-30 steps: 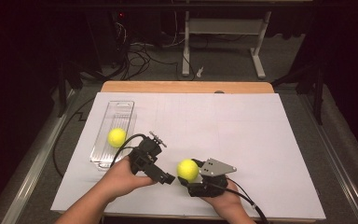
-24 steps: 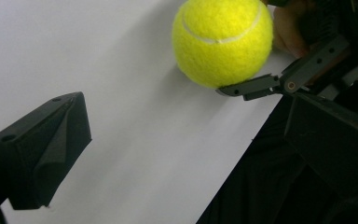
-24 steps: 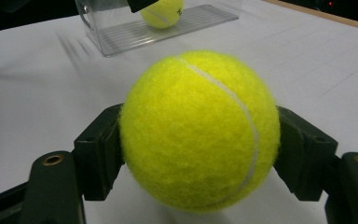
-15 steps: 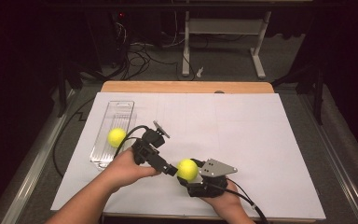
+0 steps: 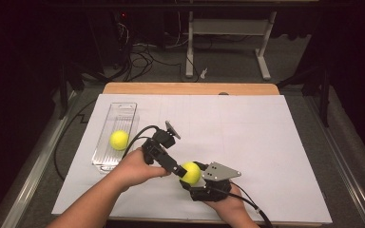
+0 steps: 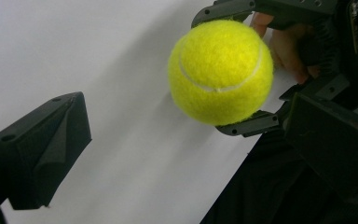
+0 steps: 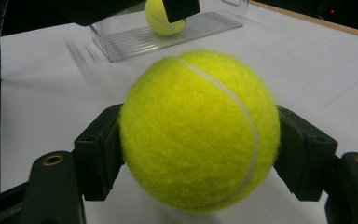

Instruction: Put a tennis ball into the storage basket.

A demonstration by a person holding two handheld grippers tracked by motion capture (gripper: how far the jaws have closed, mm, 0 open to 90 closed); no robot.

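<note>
The right gripper (image 5: 193, 176) was clamped on a tennis ball (image 5: 190, 172) just above the white sheet (image 5: 247, 137), probably offering it to the left gripper (image 6: 177, 116), whose jaws stood open beside it. The ball (round) had no long axis. Another ball (image 5: 119, 140) lay in the clear tray (image 5: 123, 110).
</note>
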